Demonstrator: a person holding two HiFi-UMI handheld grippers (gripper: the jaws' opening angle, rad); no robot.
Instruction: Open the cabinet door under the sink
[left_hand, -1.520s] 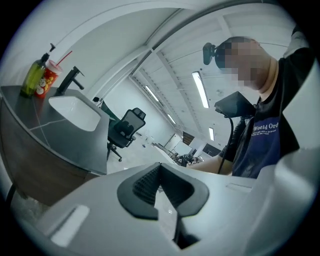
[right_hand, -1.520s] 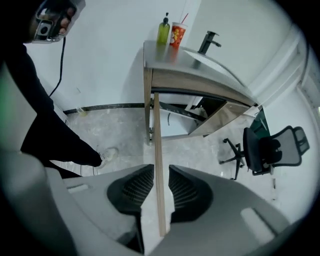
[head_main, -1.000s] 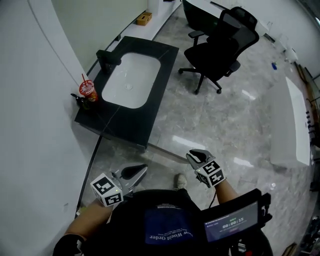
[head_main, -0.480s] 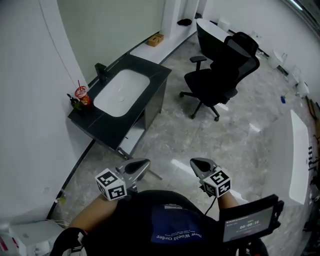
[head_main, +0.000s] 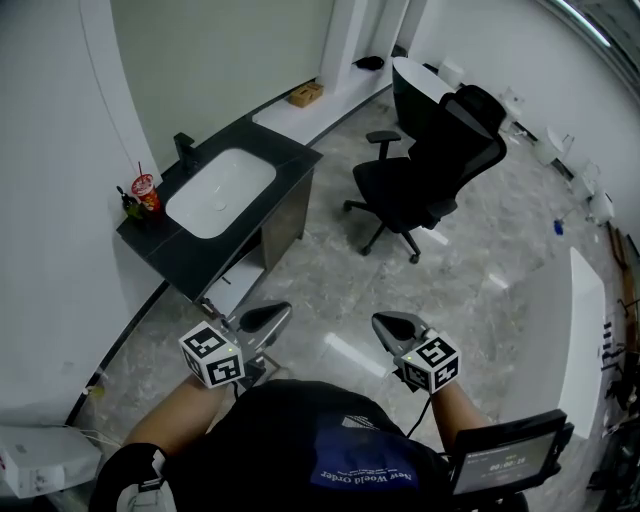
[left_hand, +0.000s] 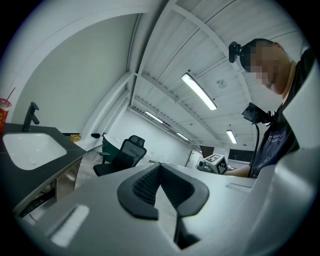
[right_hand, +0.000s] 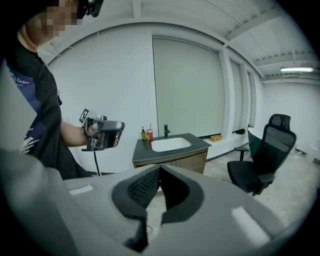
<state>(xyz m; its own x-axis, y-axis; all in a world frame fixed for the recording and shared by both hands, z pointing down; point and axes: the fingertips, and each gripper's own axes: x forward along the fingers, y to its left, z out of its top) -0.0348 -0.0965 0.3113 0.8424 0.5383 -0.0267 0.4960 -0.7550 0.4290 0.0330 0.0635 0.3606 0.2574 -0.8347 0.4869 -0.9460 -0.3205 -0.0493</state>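
Right gripper view: cabinet front (right_hand: 172, 161) vis.; head view: sink top (head_main: 285, 160).

In the right gripper view, only the top strip of the sink cabinet's (right_hand: 187, 161) wooden front shows. The rest sits behind the right gripper (right_hand: 160, 169), so I cannot tell how the door stands. From the head view that front is seen too steeply to make out a handle. In the left gripper view, the left gripper (left_hand: 160, 166) covers the base of the office chair (left_hand: 125, 152), and the dark rim cuts off the red cup (left_hand: 4, 112). In the head view, the cup's print and the small bottle (head_main: 125, 200) beside it are too small to read. The screen (head_main: 505, 458) runs off the bottom edge with its readout illegible, and the white box (head_main: 40, 458) runs off the left edge.
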